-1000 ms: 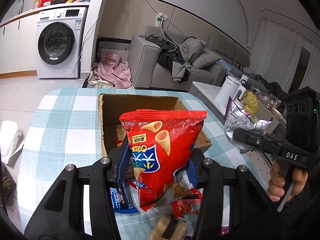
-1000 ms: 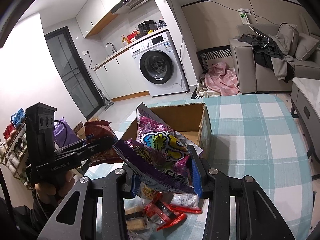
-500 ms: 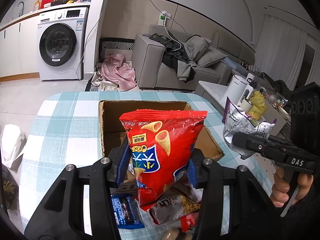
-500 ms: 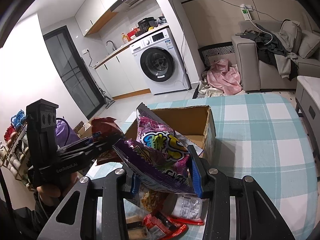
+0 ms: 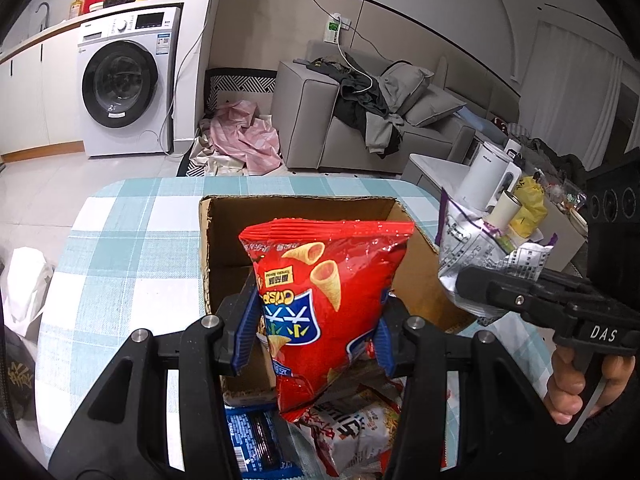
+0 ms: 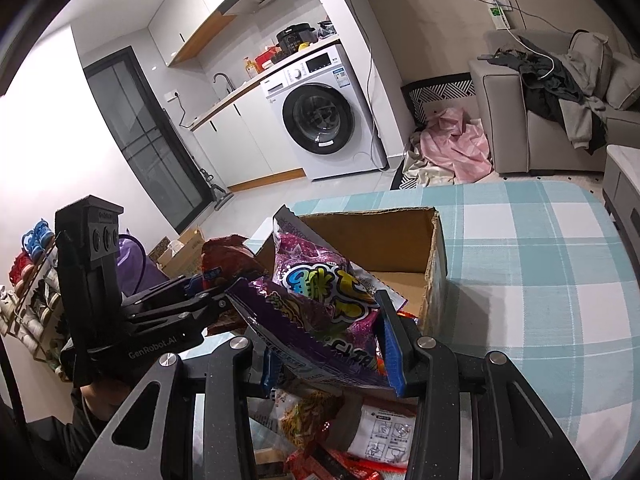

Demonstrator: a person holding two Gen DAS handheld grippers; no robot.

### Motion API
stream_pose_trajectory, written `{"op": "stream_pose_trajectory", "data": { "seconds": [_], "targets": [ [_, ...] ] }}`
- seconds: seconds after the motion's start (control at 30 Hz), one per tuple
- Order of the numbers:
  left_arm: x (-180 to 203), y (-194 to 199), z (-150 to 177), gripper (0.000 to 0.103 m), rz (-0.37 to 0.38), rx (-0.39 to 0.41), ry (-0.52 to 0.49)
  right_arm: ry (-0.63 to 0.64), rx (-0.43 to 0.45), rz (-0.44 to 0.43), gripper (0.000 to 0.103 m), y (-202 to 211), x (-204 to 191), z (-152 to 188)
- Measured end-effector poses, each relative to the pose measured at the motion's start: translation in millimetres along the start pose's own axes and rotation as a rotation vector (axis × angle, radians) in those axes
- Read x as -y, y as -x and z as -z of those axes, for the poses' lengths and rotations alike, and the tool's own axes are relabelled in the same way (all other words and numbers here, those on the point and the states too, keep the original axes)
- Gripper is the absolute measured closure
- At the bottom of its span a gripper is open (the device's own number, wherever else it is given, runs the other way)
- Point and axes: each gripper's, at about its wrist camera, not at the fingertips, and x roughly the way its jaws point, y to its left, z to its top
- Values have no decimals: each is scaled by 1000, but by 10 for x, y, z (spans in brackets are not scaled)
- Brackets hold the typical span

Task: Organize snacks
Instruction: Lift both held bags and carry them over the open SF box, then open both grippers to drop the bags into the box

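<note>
My left gripper (image 5: 314,340) is shut on a red bag of cone crisps (image 5: 328,296), held upright above the near edge of the open cardboard box (image 5: 206,248). My right gripper (image 6: 330,354) is shut on a purple snack bag (image 6: 320,300), held just before the same box (image 6: 436,256). In the left wrist view the right gripper (image 5: 472,284) shows at the right with the bag's silver back (image 5: 472,248). In the right wrist view the left gripper (image 6: 208,292) shows at the left with the red bag (image 6: 228,260).
Several loose snack packs (image 5: 352,424) lie on the checked tablecloth (image 5: 120,240) below the grippers; they also show in the right wrist view (image 6: 360,432). A white kettle (image 5: 488,172) stands on a side table at the right. A washing machine (image 5: 124,80) and sofa (image 5: 360,120) are beyond.
Both grippers have moved forward with their bags toward the box. The box now lies closer under both bags, and the loose packs have slid toward the bottom of the views.
</note>
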Motion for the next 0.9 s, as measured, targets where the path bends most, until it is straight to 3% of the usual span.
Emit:
{"op": "stream_pose_trajectory", "data": {
  "seconds": [0.9],
  "targets": [
    [-110,-591,-98,58,-58,-43,-16,-41,-48,5,61,-486,92,-79]
  ]
}}
